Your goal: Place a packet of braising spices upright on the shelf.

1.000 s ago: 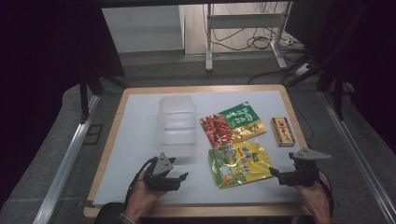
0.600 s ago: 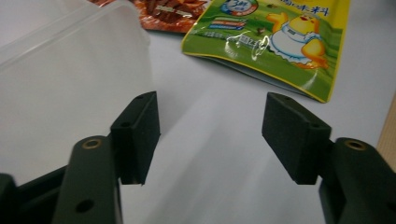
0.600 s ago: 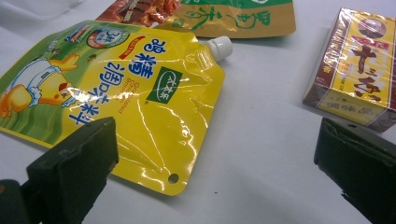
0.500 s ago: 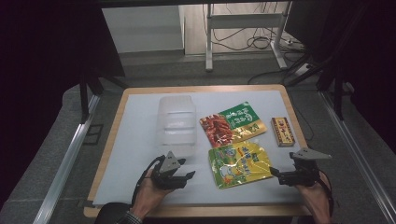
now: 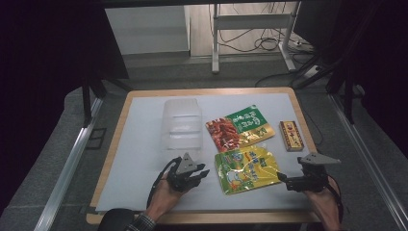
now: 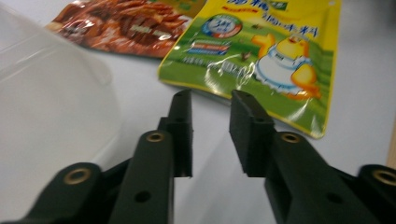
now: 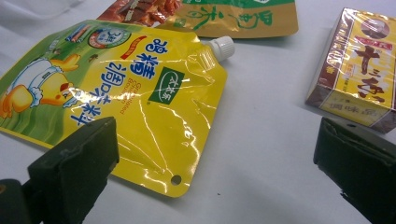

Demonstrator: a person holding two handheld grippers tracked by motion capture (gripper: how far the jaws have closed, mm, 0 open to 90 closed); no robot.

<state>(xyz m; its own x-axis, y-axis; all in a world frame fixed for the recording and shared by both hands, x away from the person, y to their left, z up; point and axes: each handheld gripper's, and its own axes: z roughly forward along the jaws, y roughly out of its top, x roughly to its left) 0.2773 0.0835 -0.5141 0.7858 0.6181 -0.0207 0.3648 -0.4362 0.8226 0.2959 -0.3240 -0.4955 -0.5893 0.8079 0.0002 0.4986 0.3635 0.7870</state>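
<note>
White covering spreads over the wooden-edged worktop (image 5: 144, 144), with dark floor and loose cables beyond its far edge.

The left tongs (image 5: 201, 174) sit low near the front edge, and their jaws have just been closing; a narrow gap remains and nothing lies between them, so they grasp nothing. Just ahead of their tips lies the yellow pouch (image 5: 246, 168), flat on the worktop, not touched. From the left gripper view the pouch (image 6: 261, 56) shows a cartoon duck, a green lower band and Chinese characters too blurred to read. To the left of these tongs stands a clear plastic box (image 6: 51, 93).

The right tongs (image 5: 284, 179) rest on the pouch's other side with jaws spread wide and released, the tips just beside the pouch's edge. In the right gripper view the pouch (image 7: 140, 107) has a white screw cap at one corner, blue Chinese lettering, a small green square logo and a punched hole near its lower edge. Beyond it lies a red and green snack bag (image 7: 210, 14). Ahead on the right is a small brown and yellow carton (image 7: 359, 79) wrapped in film, with large Chinese characters.
</note>
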